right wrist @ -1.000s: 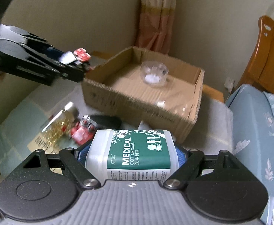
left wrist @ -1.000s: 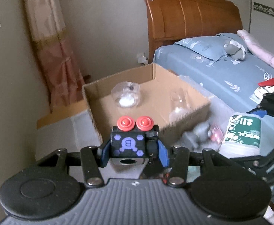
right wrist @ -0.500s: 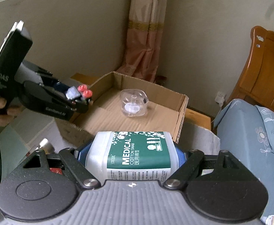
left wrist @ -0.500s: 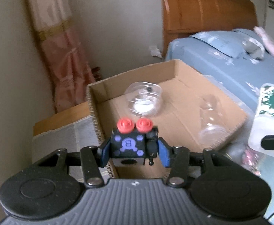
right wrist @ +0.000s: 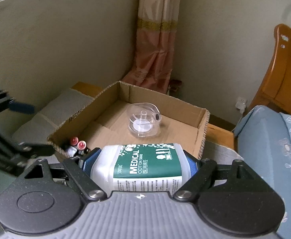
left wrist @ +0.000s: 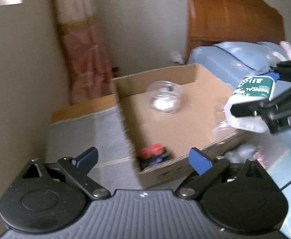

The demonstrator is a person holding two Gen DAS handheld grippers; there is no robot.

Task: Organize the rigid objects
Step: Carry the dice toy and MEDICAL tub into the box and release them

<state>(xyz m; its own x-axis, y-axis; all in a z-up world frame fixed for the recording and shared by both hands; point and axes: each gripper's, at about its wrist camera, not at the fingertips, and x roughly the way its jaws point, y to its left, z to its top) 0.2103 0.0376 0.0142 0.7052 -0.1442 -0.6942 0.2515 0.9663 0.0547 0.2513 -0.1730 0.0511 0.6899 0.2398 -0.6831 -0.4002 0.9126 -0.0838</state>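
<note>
The left gripper [left wrist: 143, 158] has just opened; its jaws stand empty, and the toy [left wrist: 152, 155] lies in the box [left wrist: 185, 119] at lower centre. The right gripper [right wrist: 138, 159] clamps the swab jar [right wrist: 143, 165], likely next.

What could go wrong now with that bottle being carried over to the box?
1. The right gripper holds the cotton swab bottle by its sides only; if the smooth plastic slips, it could drop short of the cardboard box.
2. Set down carelessly, it might knock the clear container or land on the black toy in the near corner.
3. The left gripper, jaws just opened and empty, hangs over that corner, so the two could bump.
</note>
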